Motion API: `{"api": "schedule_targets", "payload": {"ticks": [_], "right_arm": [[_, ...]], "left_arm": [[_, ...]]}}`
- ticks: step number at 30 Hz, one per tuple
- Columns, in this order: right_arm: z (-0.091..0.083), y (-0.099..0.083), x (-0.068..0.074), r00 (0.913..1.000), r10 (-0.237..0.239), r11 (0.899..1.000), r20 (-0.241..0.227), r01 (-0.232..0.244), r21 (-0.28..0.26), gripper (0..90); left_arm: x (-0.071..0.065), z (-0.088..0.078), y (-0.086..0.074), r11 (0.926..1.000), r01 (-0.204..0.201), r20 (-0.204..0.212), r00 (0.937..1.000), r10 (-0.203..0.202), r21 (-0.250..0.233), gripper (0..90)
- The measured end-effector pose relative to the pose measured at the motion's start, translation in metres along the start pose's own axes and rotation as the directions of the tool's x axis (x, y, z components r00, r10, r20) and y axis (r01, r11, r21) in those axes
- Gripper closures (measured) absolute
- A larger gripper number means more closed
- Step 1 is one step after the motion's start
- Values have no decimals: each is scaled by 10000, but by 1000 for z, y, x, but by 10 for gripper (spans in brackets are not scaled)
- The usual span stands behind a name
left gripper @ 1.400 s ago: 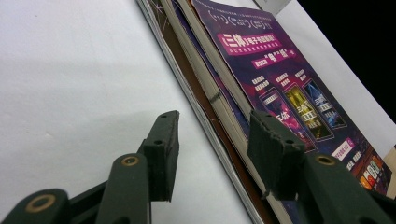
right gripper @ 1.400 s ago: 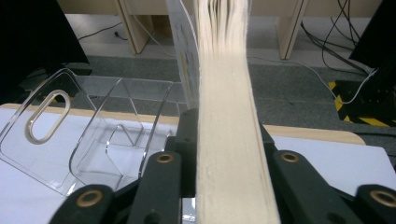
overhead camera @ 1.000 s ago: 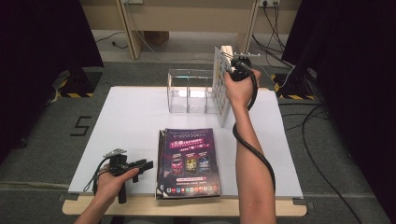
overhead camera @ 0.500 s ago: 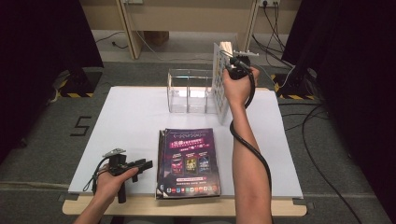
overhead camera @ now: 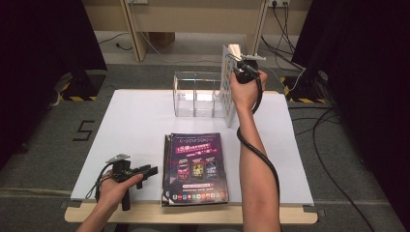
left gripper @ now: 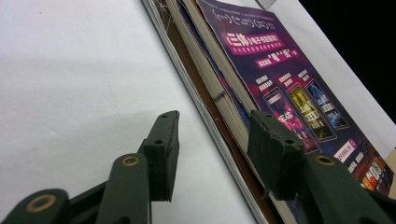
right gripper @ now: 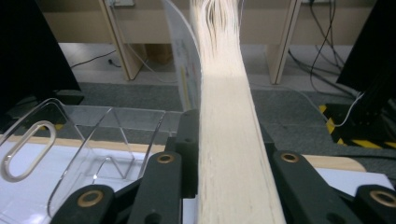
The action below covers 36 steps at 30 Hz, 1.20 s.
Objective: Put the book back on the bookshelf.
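Left gripper [overhead camera: 145, 170]: rests on the tabletop [overhead camera: 135, 121] at the near left, jaws spread apart and empty. In the left gripper view [left gripper: 212, 154] one jaw sits against the stack's left edge without pinching it.

Floor mark [overhead camera: 85, 130]: a "5" taped on the grey floor left of the tabletop.

Magazine stack [overhead camera: 196, 166]: lies flat at the near middle of the tabletop, just beside the left gripper; several issues show by their page edges [left gripper: 219, 88].

Cover writing: the top cover is purple-black with a pink banner of Chinese characters, "三体" among them; the smaller print is too fine to read.

Clear file rack [overhead camera: 198, 94]: stands at the far middle of the tabletop, its see-through compartments [right gripper: 93, 140] looking empty.

Held magazine [overhead camera: 228, 82]: upright at the rack's right end, its pale page edges [right gripper: 229, 140] running up between the right jaws; whether its foot has reached a compartment I cannot tell.

Right gripper [overhead camera: 240, 65]: grasping the held magazine near its top, though its jaws have just been easing open around it.

Progress: judged as one magazine nearly filed, with the whole stack left to go.
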State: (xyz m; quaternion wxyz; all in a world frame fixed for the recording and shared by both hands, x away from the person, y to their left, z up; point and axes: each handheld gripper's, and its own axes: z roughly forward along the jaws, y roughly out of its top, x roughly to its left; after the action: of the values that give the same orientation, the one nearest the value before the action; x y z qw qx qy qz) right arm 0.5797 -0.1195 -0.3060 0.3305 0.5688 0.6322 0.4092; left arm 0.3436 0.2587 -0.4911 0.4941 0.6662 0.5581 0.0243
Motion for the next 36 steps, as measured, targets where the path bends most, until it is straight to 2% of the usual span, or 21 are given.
{"api": "schedule_targets", "payload": {"ticks": [3,15,21,24,28,36], "right_arm": [[-2,0,1,10000,56,10000,-3,-56,58,690],[-15,1,-3,9995,203,9989,-242,-193,432,663],[-12,1,-3,9993,193,9971,-309,-170,737,673],[-7,2,-2,9992,170,9949,-356,-134,1005,725],[-6,1,2,9993,368,9962,-53,-363,790,741],[-5,0,1,9982,600,9982,-36,-600,23,744]], "left_arm": [[-1,0,0,10000,-1,-1,10000,1,30,529],[-4,1,-1,9999,-98,88,9999,98,42,529],[-3,1,-1,9999,-122,73,9999,121,75,528],[-2,1,-1,10000,-65,70,10000,64,73,528],[-1,1,-1,10000,-30,30,10000,29,67,529],[0,0,0,10000,-33,9,10000,33,35,529]]}}
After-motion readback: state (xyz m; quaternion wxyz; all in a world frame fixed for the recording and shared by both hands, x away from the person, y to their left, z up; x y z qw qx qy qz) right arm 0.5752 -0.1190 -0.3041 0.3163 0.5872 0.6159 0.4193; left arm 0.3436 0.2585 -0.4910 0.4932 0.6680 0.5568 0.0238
